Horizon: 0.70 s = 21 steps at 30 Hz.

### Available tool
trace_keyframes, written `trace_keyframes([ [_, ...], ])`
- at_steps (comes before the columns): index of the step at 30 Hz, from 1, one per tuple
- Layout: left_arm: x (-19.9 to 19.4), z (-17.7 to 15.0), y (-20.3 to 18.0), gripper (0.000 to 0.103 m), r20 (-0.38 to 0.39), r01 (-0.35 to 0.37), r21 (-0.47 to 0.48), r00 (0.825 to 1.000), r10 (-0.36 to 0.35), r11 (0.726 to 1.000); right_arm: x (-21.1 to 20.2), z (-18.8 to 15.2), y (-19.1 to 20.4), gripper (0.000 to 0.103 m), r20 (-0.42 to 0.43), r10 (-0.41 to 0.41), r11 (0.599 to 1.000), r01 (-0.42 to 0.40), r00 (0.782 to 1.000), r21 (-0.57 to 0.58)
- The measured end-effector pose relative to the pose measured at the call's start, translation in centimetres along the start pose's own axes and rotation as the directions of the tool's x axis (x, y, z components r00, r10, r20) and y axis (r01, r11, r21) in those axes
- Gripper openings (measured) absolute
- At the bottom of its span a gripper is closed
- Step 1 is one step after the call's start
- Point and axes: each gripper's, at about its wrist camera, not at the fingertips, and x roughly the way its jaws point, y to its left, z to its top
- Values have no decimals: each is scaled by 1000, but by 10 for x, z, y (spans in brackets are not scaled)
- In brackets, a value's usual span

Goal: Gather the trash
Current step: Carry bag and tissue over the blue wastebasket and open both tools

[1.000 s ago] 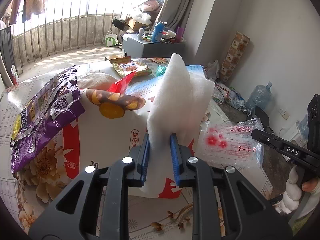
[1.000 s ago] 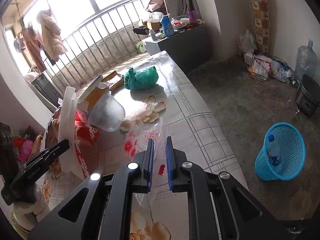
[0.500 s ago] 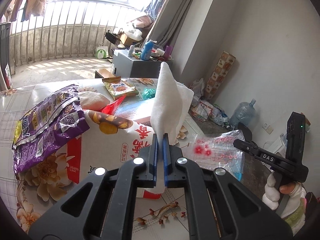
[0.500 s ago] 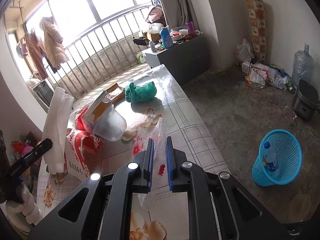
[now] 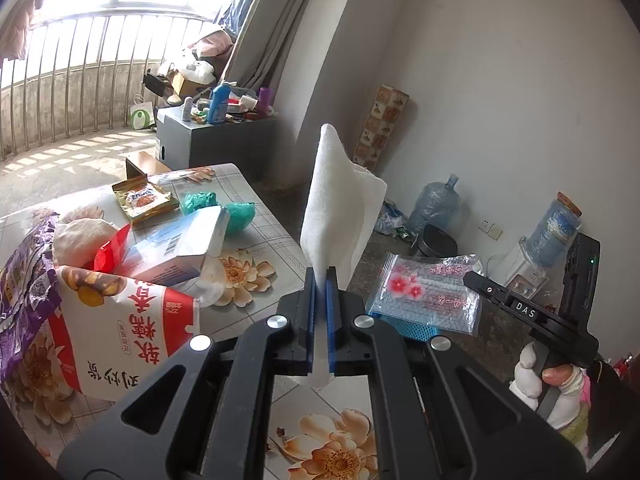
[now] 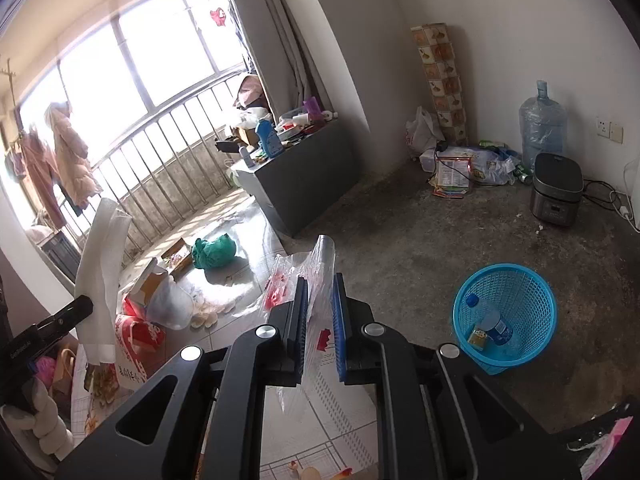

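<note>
My left hand-held gripper (image 5: 320, 316) clamps a tissue (image 5: 340, 216); my right hand-held gripper (image 6: 320, 320) pinches a plastic bag (image 6: 308, 276), both bound for the basket (image 6: 505, 316), lower right.

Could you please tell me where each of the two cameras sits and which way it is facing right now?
Left wrist: on the left gripper, looking along its fingers shut on a white tissue, across the table towards the wall; the gloved right hand shows.
Right wrist: on the right gripper, shut on a clear plastic bag, looking down over the table edge and the floor with the blue basket; the gloved left hand shows.
Shared: tissue, plastic bag, table, green bag, grey cabinet.
</note>
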Motion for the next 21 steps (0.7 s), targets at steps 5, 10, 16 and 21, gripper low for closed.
trace_keyframes([
  [5, 68, 10, -49, 3, -138, 113, 28, 984, -109, 993, -21, 3, -67, 12, 47, -131, 985, 124, 990, 119],
  [10, 148, 9, -105, 3, -298, 195, 70, 940, -166, 978, -21, -4, -132, 12, 23, -236, 944, 224, 971, 244],
  [16, 254, -16, -160, 3, -490, 249, 104, 855, -169, 963, 16, -23, -197, 12, -81, -320, 876, 327, 944, 355],
  [21, 346, -50, -192, 3, -638, 255, 115, 759, -125, 960, 61, -41, -241, 12, -189, -381, 819, 425, 905, 385],
])
